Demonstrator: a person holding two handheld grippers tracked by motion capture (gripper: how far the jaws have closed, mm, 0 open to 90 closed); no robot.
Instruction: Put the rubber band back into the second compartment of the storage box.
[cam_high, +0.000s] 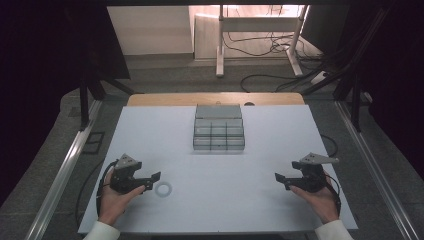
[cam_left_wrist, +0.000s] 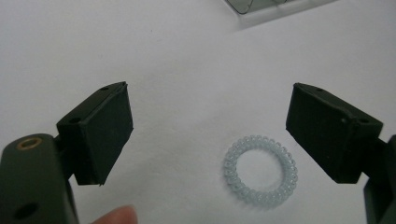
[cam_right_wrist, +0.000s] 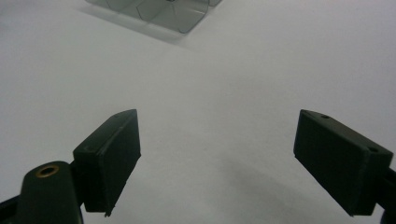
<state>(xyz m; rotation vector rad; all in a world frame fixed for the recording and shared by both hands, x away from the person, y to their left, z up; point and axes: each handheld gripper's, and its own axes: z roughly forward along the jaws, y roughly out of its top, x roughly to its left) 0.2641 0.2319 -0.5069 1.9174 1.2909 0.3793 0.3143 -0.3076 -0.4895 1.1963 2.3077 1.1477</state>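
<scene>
The hair tie (cam_left_wrist: 260, 171) (a light, springy coil) lay flat between the left gripper's (cam_left_wrist: 208, 135) wide-apart jaws; pinching across one side of its band looked best.

A pale blue spiral hair tie (cam_left_wrist: 260, 170) lies flat on the white table (cam_high: 200, 145)
</scene>
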